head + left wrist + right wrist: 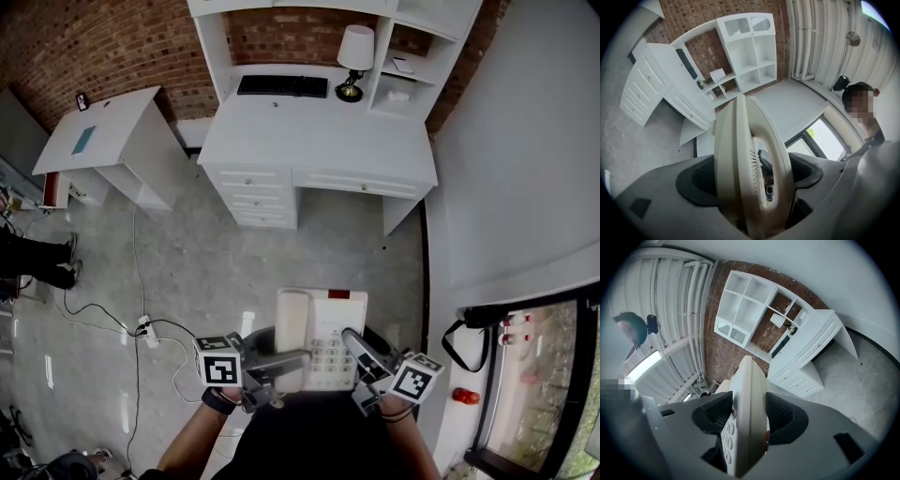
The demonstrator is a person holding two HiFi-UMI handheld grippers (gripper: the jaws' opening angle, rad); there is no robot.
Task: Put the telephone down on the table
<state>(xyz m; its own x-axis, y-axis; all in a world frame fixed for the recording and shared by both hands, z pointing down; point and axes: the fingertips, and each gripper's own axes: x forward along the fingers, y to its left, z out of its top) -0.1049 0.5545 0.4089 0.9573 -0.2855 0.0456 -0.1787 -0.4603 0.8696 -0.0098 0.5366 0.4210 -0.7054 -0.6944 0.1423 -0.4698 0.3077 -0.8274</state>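
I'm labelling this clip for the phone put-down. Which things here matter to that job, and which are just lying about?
In the job:
telephone
left gripper, shut on the telephone
right gripper, shut on the telephone
white desk, the likely place to set it

Lying about:
keyboard
lamp
side table
power strip

Left gripper (752, 178) jaws clamp the cream telephone (733, 140) edge-on, handset on the right-jaw side. White desk (647, 79) stands ahead, beyond the left jaw.
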